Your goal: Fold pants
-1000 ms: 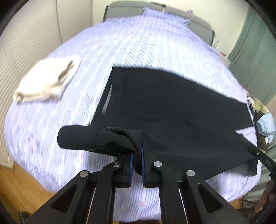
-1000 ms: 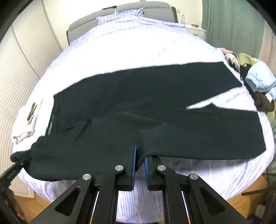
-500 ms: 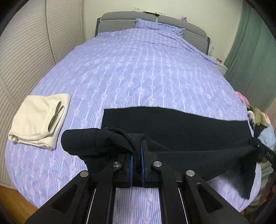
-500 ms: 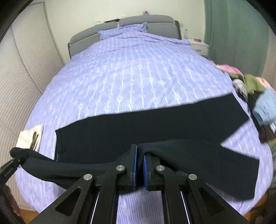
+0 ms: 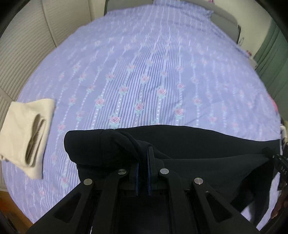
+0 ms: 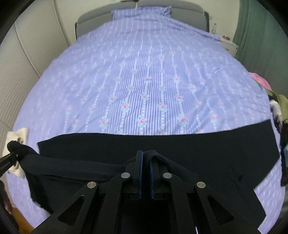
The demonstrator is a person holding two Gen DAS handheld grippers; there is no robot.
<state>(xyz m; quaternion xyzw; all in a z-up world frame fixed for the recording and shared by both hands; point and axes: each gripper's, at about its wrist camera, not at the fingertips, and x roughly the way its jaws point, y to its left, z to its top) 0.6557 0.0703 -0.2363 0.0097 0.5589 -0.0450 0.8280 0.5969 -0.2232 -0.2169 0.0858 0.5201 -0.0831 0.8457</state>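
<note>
The black pants (image 5: 198,144) lie across the near part of the bed, one leg folded over toward the other. My left gripper (image 5: 143,162) is shut on a bunched fold at the waist end, cloth draped over its fingers. My right gripper (image 6: 145,162) is shut on a fold of the upper leg of the pants (image 6: 162,144), which stretches left to the other gripper (image 6: 9,162) at the frame's edge. In the left wrist view the right gripper (image 5: 275,158) shows at the far right, cloth hanging from it.
A folded cream garment (image 5: 27,133) lies on the lilac flowered bedspread (image 5: 144,72) at the left. A heap of mixed clothes (image 6: 277,108) sits at the bed's right edge. A grey headboard (image 6: 180,5) is at the far end, a green curtain (image 6: 261,32) at the right.
Both grippers have carried the held leg of the pants away from the bed's near edge, over the other leg. The visible strip of pants has narrowed and more bedspread fills the views.
</note>
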